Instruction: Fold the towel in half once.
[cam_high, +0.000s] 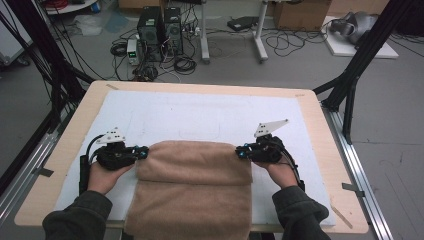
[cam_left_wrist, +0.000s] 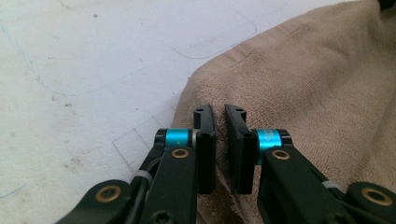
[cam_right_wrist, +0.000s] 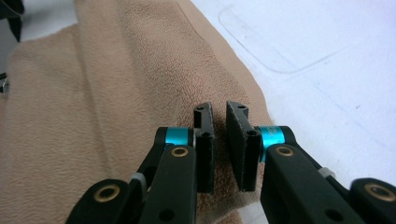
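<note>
Gripping towel at both side edges near table's front: L gripper and R gripper clenched on cloth. Step: fold lift. Next: raise evenly, carry fwd.

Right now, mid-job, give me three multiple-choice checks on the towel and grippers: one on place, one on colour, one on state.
1. Where does the tan terry-cloth towel lie on the white-covered wooden table?
A. at the far edge
B. at the near edge, hanging over it
C. in the left far corner

2. What colour are the rings beside the fingers?
A. red
B. yellow
C. blue

3. How do the left gripper and right gripper stand?
A. each shut on a side edge of the towel
B. both wide open above it
C. one shut, one lying on the table

Answers: 1 B, the high view shows the towel draped past the near edge. 2 C, both gripper views show blue rings. 3 A, cloth sits pinched between each pair of fingers.
</note>
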